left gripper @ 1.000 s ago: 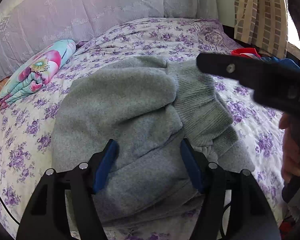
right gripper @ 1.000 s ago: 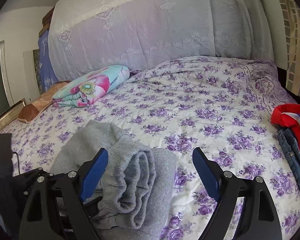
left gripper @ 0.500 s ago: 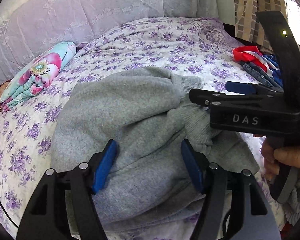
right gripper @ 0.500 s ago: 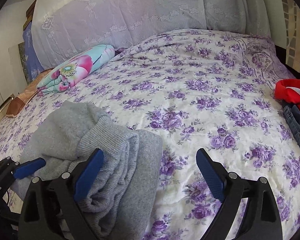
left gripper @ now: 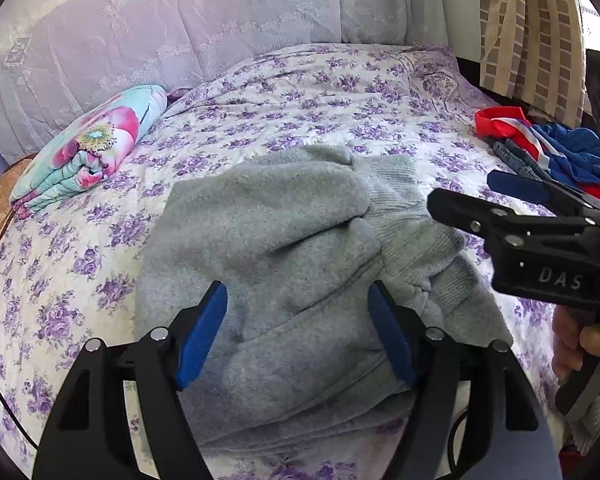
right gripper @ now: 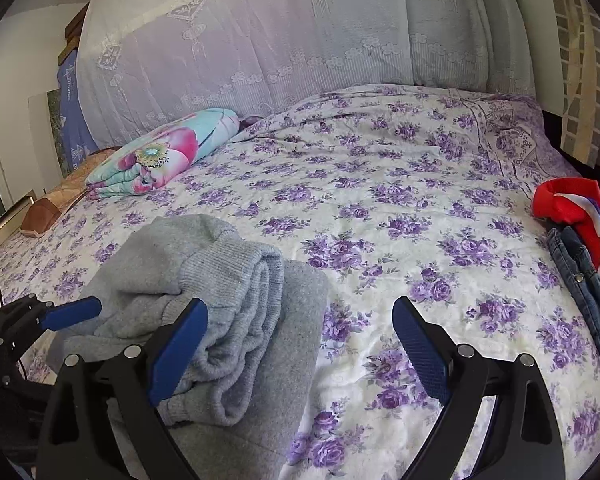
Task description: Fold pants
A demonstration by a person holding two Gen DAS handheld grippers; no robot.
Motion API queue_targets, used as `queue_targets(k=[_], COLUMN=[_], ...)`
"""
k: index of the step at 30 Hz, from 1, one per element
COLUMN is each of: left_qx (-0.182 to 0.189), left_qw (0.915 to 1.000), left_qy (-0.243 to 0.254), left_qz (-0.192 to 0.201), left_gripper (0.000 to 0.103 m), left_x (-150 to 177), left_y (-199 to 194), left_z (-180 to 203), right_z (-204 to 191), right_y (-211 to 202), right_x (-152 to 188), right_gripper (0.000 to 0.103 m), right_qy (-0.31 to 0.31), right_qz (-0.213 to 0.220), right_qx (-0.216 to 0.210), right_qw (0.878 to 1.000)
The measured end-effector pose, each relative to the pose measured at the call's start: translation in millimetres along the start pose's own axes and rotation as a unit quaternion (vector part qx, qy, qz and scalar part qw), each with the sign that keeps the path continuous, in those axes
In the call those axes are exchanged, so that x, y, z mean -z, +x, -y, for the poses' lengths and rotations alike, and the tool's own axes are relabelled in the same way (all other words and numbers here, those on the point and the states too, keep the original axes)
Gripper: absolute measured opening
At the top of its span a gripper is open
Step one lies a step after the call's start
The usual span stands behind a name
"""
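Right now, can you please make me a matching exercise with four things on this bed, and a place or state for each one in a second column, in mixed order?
Things:
1. grey pants
2. flowered blanket roll
3. red cloth
4. right tongs

Places or states:
A. at the right edge of the bed, on top of jeans
B. open, with nothing between them
C. folded in a bundle at the near side
D. far left, close to the headboard cover

Pairs: 1-C, 2-D, 3-A, 4-B

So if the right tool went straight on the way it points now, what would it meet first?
Probably the floral bedspread: the right tool is open, nothing between its fingers, and the grey pants lie to its left. Depth is hard to judge.
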State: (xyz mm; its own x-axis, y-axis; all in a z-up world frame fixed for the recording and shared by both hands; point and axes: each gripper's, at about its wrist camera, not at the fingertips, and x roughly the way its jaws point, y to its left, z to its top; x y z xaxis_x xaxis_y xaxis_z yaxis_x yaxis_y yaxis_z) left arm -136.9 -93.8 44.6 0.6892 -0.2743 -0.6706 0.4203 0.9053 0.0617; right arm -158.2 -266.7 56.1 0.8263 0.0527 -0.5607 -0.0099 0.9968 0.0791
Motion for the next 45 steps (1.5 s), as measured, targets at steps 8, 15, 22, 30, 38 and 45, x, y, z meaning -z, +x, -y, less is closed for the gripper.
queue_targets(k=[8,15,22,30,38,45], left_qx=[-0.072,-0.068,-0.038,-0.002,-0.007,0.022], left_qw=[0.9953,0.9943,0.9952,0.993,0.9956,0.9966], left_qy=[-0.036,-0.081,-0.068,-0.1,-0.094,-0.076], left_qz=[0.054,0.015,-0.06,-0.064,0.002,-0.025], left_gripper=[0.083,0.083,0.085,0.092,0.09,0.09], left_x=[-23.4,-47.1,-32.1,-29.8,-11.5,14.0], left_y=[-23.8,18.3,78.1,79.1,2.2,-0.7], left_z=[-50.1,-96.4,-97.5,-114.1,-108.2,-84.1], right_z=[-21.9,-52.4,-34.0,-24.3,-53.7,-83.7], right_y=[-26.5,-16.7,27.3,34.7,-19.7,28.7], right_x=[-3.8,-2.3,36.1,43.1,-2.7,-41.0], right_gripper=[0.094,0.094,0.094,0.096,0.072,0.037], right_qy=[-0.031,-0.081,-0.054,-0.006,-0.073,-0.054], right_qz=[0.03,0.014,-0.096,-0.105,0.016,-0.024], right_qx=[-0.017,-0.028,-0.044,-0.079,-0.088,-0.11], right_qw=[0.999,0.996,0.993,0.991,0.993,0.992])
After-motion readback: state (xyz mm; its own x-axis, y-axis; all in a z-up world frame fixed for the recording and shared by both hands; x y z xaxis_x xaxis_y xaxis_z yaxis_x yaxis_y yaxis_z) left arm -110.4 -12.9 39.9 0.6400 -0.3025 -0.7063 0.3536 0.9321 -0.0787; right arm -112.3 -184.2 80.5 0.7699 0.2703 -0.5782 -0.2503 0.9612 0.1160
